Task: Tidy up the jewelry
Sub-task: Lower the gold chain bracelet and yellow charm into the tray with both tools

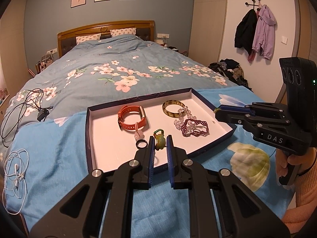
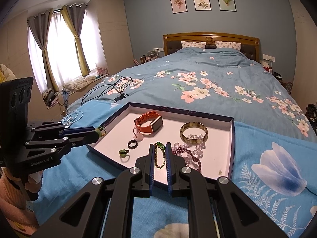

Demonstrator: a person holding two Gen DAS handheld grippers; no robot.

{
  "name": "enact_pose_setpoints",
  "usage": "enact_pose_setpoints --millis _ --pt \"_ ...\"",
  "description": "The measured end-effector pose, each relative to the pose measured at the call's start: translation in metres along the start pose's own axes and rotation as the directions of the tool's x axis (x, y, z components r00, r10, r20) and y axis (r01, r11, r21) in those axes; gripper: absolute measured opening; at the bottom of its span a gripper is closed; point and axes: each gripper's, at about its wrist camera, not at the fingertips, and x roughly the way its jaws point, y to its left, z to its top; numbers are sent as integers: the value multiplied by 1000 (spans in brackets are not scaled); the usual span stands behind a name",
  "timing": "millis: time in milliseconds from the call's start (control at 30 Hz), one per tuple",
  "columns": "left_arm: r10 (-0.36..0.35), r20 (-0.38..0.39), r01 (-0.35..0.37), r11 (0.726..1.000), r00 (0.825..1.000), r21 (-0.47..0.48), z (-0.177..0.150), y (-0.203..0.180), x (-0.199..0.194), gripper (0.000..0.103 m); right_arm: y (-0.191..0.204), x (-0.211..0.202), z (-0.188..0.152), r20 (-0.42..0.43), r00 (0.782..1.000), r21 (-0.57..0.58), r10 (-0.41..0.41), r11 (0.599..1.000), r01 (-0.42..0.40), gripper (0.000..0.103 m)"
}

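While I am pinching the jade pendant [image 1: 159, 142] in my left gripper [image 1: 160, 143] and what is probably a beaded chain [image 2: 159, 155] in my right gripper [image 2: 160, 148] over the tray [image 1: 93, 138], either could be slipping and tangling.

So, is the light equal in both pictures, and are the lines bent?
Right wrist view: the window is overexposed, white glare through the curtains. Left wrist view: no window, dimmer, warmer light; the tray looks pinkish. Both views: fisheye bends walls and bed edges, corners dark.
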Motion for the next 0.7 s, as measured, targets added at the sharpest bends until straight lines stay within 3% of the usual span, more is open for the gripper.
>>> enact_pose_setpoints --millis 700 --pt "22 5 -22 1000 1000 6 9 6 9 12 -9 12 7 -12 1000 11 -8 1000 8 9"
